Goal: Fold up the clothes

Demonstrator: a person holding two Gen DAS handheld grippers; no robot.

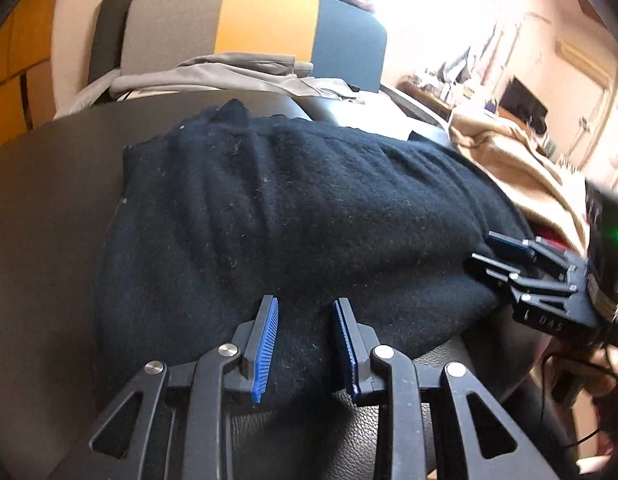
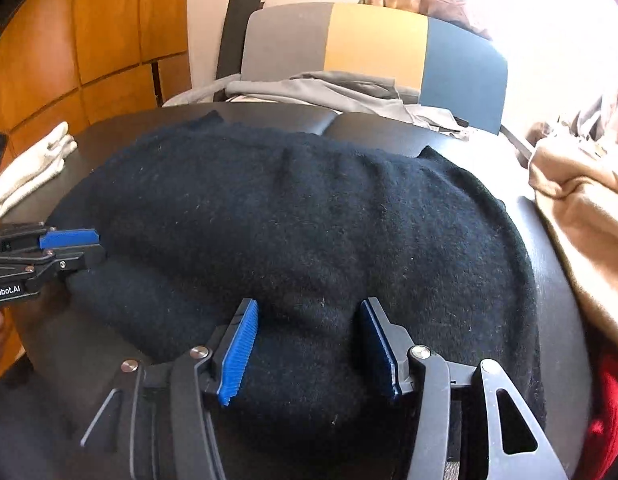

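One black sweater (image 2: 301, 216), two open-jawed grippers, left gripper (image 1: 305, 348) and right gripper (image 2: 307, 350).

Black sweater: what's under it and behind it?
The black sweater lies on a dark leather-like surface. Behind it, grey clothing sits before a grey, yellow and blue chair back. Anything beneath the sweater's middle is covered.

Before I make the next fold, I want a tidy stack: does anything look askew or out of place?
The dark knit garment is bunched rather than flat, with wrinkles across it. A grey garment lies crumpled by the chair back, and a tan cloth is heaped on the right. Nothing looks damaged or spilled.
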